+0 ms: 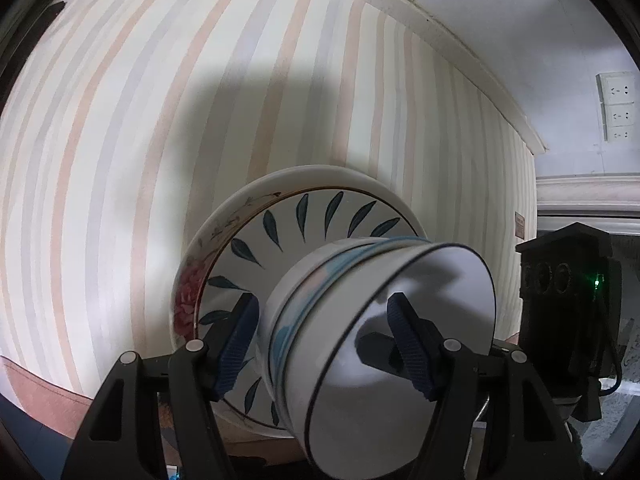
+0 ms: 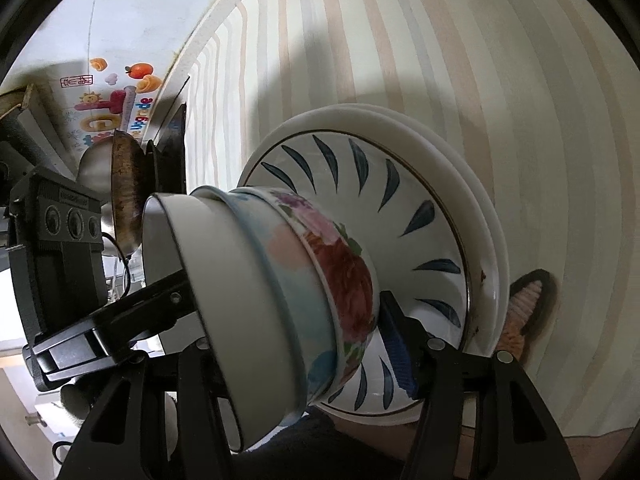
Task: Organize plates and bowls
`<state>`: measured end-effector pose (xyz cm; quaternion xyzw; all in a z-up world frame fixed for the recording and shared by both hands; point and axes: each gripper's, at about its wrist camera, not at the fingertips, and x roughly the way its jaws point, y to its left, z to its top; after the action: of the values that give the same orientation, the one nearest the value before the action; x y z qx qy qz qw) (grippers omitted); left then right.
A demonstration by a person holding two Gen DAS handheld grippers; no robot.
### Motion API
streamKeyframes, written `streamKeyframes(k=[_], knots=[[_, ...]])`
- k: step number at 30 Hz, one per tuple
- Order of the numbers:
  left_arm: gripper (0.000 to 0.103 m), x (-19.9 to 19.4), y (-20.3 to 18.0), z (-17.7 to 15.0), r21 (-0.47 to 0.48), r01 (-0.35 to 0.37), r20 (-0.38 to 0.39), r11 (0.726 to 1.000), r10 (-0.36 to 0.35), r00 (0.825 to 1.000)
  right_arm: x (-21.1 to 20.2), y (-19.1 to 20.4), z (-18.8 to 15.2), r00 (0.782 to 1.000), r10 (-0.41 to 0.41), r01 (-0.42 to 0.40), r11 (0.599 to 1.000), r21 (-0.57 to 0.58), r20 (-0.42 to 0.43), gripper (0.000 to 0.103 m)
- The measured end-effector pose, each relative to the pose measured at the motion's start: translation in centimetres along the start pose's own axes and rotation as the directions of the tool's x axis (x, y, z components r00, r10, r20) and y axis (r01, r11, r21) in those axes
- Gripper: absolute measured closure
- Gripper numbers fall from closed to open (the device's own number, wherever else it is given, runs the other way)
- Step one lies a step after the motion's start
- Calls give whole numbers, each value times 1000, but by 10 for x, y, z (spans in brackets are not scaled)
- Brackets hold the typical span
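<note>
Several nested bowls stand on a stack of plates on the striped cloth. The top bowl is white with a dark rim, and the lowest bowl has red flowers. The top plate has dark leaf marks, with white plates under it. My left gripper is shut on the bowls, one pad outside near their base and one inside the top bowl. My right gripper holds them from the opposite side. Its one visible pad lies against the flowered bowl and the other finger is hidden by the bowls.
The striped cloth spreads around the plates. Wall sockets sit at the far right. In the right wrist view a brown pan and a colourful printed box are at the left. An orange-pink object lies beside the plates.
</note>
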<state>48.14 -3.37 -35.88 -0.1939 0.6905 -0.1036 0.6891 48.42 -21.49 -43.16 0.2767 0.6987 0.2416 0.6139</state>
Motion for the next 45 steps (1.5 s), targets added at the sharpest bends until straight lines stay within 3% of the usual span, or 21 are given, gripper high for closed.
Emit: streamKeyframes(k=[4, 8, 12, 17, 20, 22, 26, 32, 34, 35, 38, 45], knots=[[38, -10, -1, -5, 14, -28, 32, 1000, 28, 999, -7, 3, -4, 999, -22, 22, 1000, -8, 24, 42], [38, -31, -6, -16, 51, -99, 103, 994, 94, 990, -24, 9, -11, 996, -42, 44, 999, -20, 78, 42], [38, -59, -11, -34, 73, -185, 208, 980, 167, 964, -48, 23, -23, 985, -89, 97, 994, -45, 151, 42], [38, -89, -17, -58, 90, -249, 304, 964, 211, 929, -81, 55, -55, 946, -184, 215, 972, -94, 266, 37], [38, -109, -20, -75, 96, -266, 355, 959, 216, 910, -97, 77, -80, 913, -240, 290, 951, -110, 331, 26], [31, -120, -22, -84, 100, -273, 380, 957, 217, 899, -107, 88, -97, 889, -260, 325, 938, -120, 376, 19], [11, -144, -30, -110, 101, -321, 453, 942, 244, 858, -129, 113, -133, 823, -315, 413, 903, -117, 472, 11], [4, -183, -41, -152, 76, -351, 564, 933, 250, 787, -167, 151, -186, 701, -353, 531, 838, -124, 619, 7], [3, -192, -44, -165, 73, -348, 582, 935, 243, 776, -178, 161, -201, 673, -349, 550, 826, -126, 652, 6], [3, -200, -47, -177, 69, -354, 603, 933, 244, 759, -184, 167, -212, 656, -343, 559, 819, -128, 672, 5], [2, -214, -56, -205, 63, -370, 640, 927, 247, 727, -200, 176, -243, 631, -320, 565, 814, -135, 707, 4], [1, -245, -77, -291, 37, -361, 723, 932, 225, 653, -225, 186, -324, 607, -272, 565, 808, -165, 746, 3]])
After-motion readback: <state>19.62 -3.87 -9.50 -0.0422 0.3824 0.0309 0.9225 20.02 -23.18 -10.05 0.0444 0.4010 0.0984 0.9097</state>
